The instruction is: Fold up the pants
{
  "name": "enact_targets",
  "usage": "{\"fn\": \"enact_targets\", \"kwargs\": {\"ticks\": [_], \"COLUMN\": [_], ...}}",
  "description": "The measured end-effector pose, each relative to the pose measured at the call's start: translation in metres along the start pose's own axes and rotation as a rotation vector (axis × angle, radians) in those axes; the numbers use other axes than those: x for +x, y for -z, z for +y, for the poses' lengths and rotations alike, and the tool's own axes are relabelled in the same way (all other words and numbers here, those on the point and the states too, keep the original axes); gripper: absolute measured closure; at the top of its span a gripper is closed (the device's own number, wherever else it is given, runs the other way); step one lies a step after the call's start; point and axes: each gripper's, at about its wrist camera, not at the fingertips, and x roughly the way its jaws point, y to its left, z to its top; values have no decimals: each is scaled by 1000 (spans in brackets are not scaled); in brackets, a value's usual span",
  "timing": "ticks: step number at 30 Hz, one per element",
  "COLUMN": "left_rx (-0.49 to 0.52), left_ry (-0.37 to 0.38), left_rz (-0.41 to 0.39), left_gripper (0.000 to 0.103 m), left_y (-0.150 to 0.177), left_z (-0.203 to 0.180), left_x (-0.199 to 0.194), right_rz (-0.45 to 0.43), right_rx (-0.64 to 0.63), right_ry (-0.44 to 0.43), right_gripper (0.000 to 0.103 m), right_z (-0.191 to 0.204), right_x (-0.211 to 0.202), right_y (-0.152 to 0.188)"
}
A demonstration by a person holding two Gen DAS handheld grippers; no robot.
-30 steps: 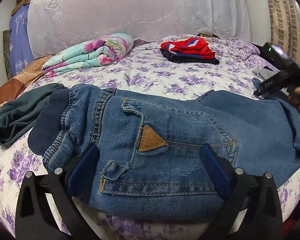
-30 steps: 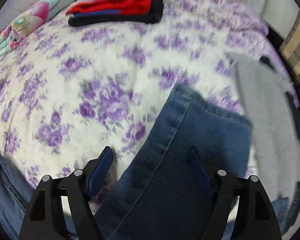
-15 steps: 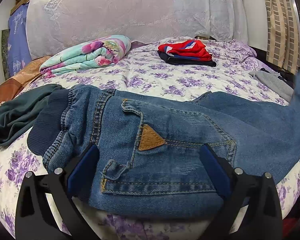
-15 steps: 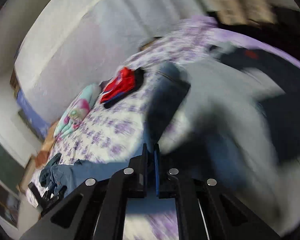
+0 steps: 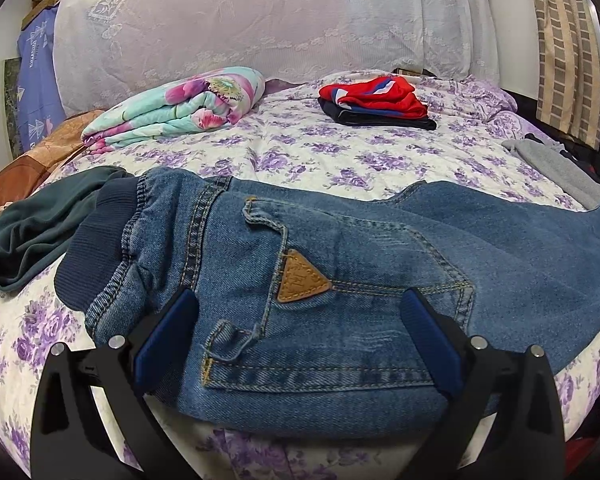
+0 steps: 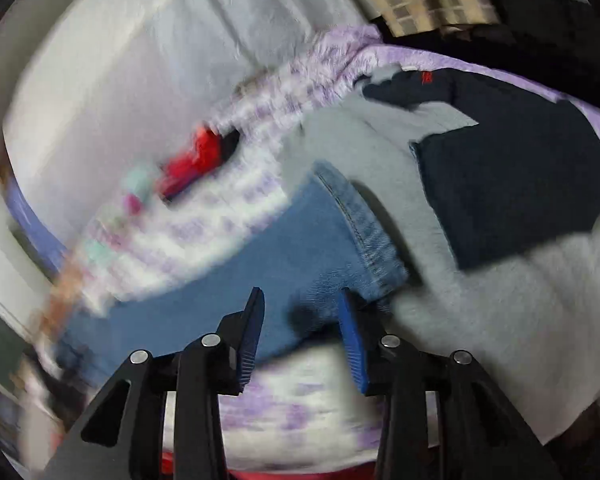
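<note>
Blue jeans (image 5: 340,272) lie across the near edge of the bed, with the dark ribbed waistband at the left and a tan triangular patch on the back pocket. My left gripper (image 5: 298,304) is open, its blue pads either side of the pocket area. In the blurred right wrist view, the hem end of a jeans leg (image 6: 332,232) lies on the bed. My right gripper (image 6: 300,308) is open over it, with the hem between the fingers and not clamped.
A dark green garment (image 5: 44,224) lies left of the waistband. A folded floral quilt (image 5: 172,108) and a red and dark folded stack (image 5: 376,100) sit further back. Grey and navy clothes (image 6: 500,184) lie next to the hem. A pillow (image 5: 260,20) stands behind.
My right gripper was shut on the jeans leg half a second ago and lifted it; now it is open with the hem lying on the bed. The left gripper has not moved.
</note>
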Motion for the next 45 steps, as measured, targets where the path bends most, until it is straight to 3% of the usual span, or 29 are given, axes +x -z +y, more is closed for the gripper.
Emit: {"fn": "enact_targets", "kwargs": {"ticks": [2,4,5,6,7,8,10,12,14,17,19,23,26,31,34,36,37,41,45], "left_rx": [-1,0,-8,-18,-25,-40,-55,-49,-33,-27,-12,12,7,5,4,5,5,1,3], "left_ry": [0,-6,-10,-6,1,39,108,166,191,124,142,142,146,151,151,150,150,150,139], "left_rz": [4,16,30,38,39,28,-1,-21,-5,47,28,-3,-9,-17,-19,-18,-17,-18,-4], "left_gripper": [4,4,4,4,4,4,4,4,4,4,5,5,5,5,5,5,5,5,5], "left_y": [0,-1,-3,-4,-5,-7,-12,-20,-25,-18,-11,-6,-5,-4,-4,-3,-3,-3,-4], "left_z": [0,0,0,1,2,3,1,-7,-14,-15,-14,-15,-14,-14,-14,-15,-15,-15,-16], "left_x": [0,1,-2,-6,-9,-17,-29,-34,-24,10,13,7,7,5,4,2,2,3,5], "right_rz": [28,39,30,-12,-73,-176,-248,-199,-88,91,194,376,382,474,473,454,435,388,459], "right_rx": [1,15,10,-9,-32,-77,-148,-212,-286,-399,-480,-539,-562,-607,-642,-637,-636,-615,-606], "right_ry": [16,15,28,80,145,196,134,-51,-250,-432,-490,-513,-465,-491,-502,-499,-489,-500,-437], "right_gripper": [94,94,89,74,65,61,61,61,62,63,63,65,65,66,66,88,92,95,94], "right_z": [-17,-17,-15,-10,-4,7,32,70,123,208,259,330,343,355,362,363,363,362,359], "right_x": [10,0,-6,-20,-32,-49,-60,-44,-7,60,97,167,184,205,208,209,209,206,239], "right_y": [6,8,7,5,3,-3,-14,-26,-33,-30,-22,-8,-5,9,18,18,17,8,15]}}
